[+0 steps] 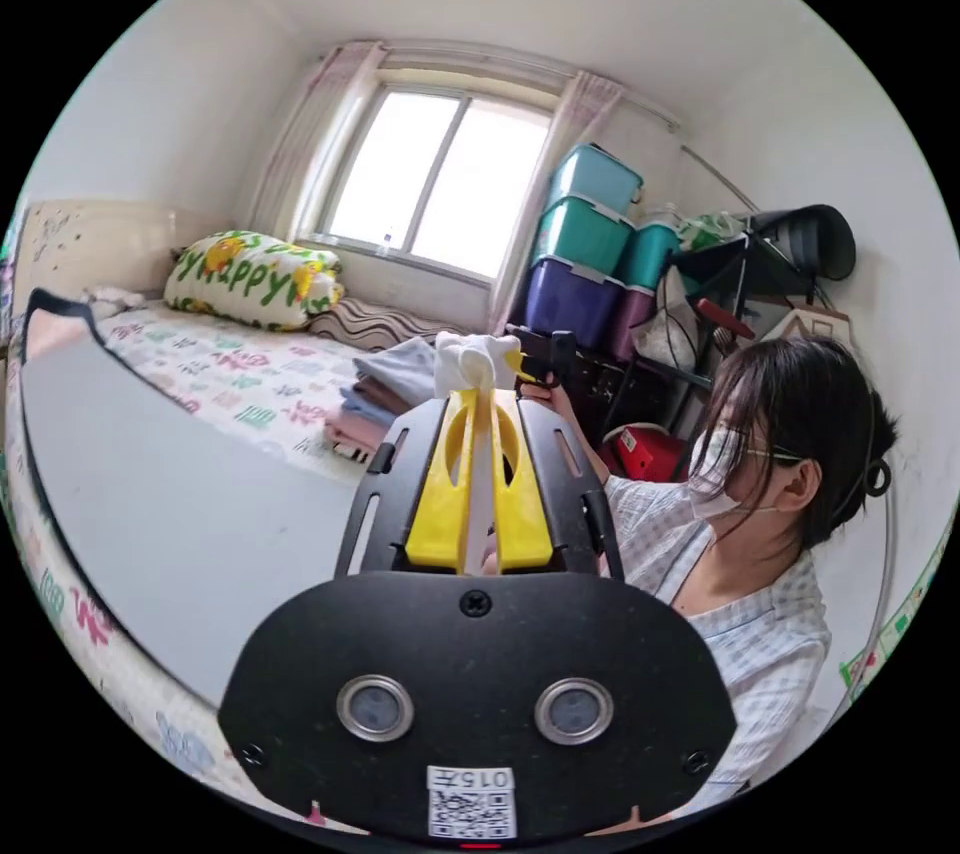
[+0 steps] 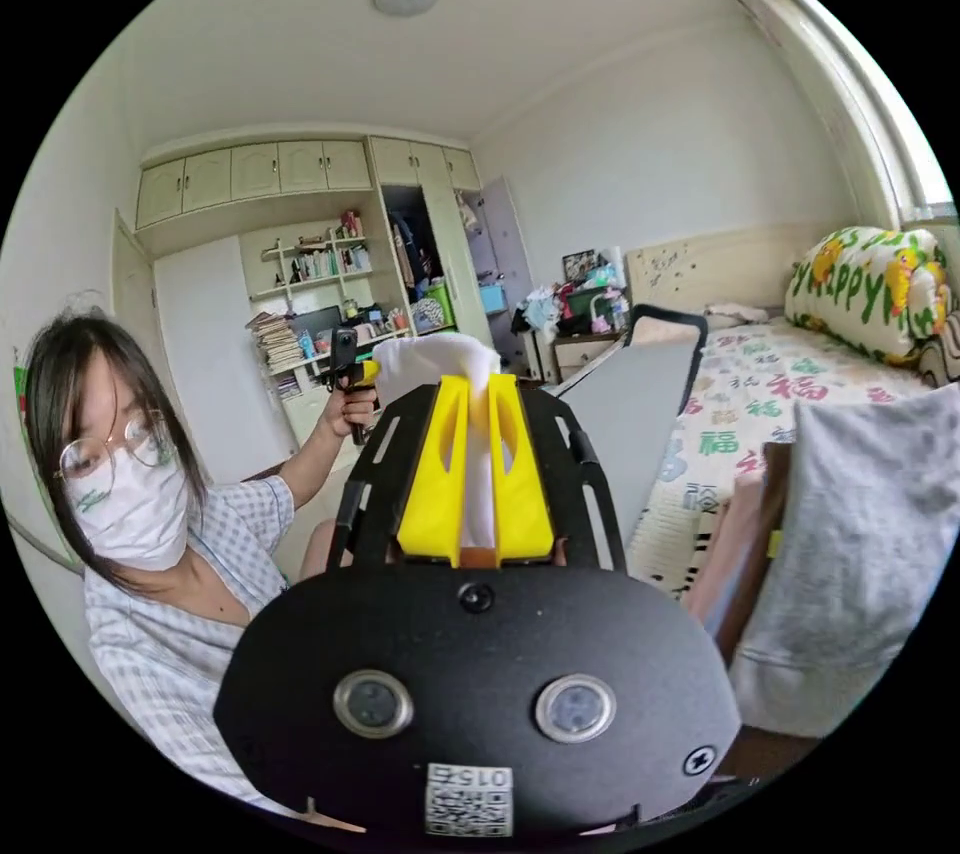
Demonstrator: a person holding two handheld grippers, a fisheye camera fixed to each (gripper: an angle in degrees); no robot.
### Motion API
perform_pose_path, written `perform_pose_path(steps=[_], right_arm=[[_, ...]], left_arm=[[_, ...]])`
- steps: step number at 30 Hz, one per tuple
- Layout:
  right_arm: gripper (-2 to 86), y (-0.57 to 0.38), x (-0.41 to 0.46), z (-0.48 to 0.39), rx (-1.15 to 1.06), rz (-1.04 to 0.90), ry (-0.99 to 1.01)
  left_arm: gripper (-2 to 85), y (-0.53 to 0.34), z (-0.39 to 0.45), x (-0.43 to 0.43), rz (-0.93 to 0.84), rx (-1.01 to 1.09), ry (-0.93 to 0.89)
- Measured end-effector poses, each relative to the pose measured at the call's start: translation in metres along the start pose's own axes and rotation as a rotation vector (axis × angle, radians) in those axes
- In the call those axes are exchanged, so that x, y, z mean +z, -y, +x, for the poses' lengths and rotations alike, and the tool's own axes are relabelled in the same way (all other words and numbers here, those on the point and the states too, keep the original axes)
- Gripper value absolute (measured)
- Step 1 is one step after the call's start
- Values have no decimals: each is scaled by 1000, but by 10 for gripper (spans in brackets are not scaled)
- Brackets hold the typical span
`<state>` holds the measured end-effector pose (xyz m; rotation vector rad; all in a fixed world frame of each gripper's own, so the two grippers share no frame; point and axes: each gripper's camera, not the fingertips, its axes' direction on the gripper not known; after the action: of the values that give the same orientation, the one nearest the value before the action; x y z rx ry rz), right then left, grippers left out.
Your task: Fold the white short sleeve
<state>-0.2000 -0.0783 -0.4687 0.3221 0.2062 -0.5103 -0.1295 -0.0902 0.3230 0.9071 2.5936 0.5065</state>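
My left tool (image 1: 478, 414) pinches a bunch of the white shirt (image 1: 470, 362) between its pressed yellow jaws, and my right tool (image 2: 476, 434) pinches another bunch the same way. The shirt is held up in the air above the grey worktop (image 1: 150, 494). I judge no fold made yet; spreading and folding remain.

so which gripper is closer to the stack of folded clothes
Right. The right gripper has the folded stack close beside it; the left gripper faces it from farther off.
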Motion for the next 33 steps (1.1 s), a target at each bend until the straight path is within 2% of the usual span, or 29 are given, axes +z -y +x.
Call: perform_pose_path(steps=[6, 8, 12, 14, 16, 18, 21, 24, 25, 26, 29, 33], right_arm=[[41, 19, -173, -29, -47, 98, -414], [40, 35, -229, -34, -53, 113, -610], [40, 76, -290, -17, -55, 124, -910], [40, 113, -310, 20, -30, 105, -1081], [39, 135, -316, 62, 12, 84, -1160], [38, 149, -316, 112, 79, 78, -1200], [37, 150, -298, 205, 173, 68, -1275], [46, 122, -263, 302, 286, 21, -1275], [56, 103, -246, 340, 344, -30, -1257], [69, 82, -230, 374, 434, -91, -1226], [94, 42, -209, 412, 507, -146, -1150], [97, 34, -213, 387, 433, -101, -1094]], left_arm=[[0, 54, 23, 200, -48, 131, -224], [-1, 81, 18, 294, -54, 127, -343], [0, 125, 10, 435, -65, 122, -445], [0, 144, -3, 519, -54, 92, -458], [1, 153, -22, 576, -43, 27, -469], [2, 157, -46, 623, -28, -34, -445], [7, 161, -92, 683, -29, -118, -282], [21, 163, -129, 735, -159, -61, 43], [34, 158, -136, 756, -264, -10, 200], [45, 150, -141, 771, -335, 32, 265], [58, 134, -146, 763, -266, 63, 140], [63, 123, -140, 732, -250, 64, 43]])
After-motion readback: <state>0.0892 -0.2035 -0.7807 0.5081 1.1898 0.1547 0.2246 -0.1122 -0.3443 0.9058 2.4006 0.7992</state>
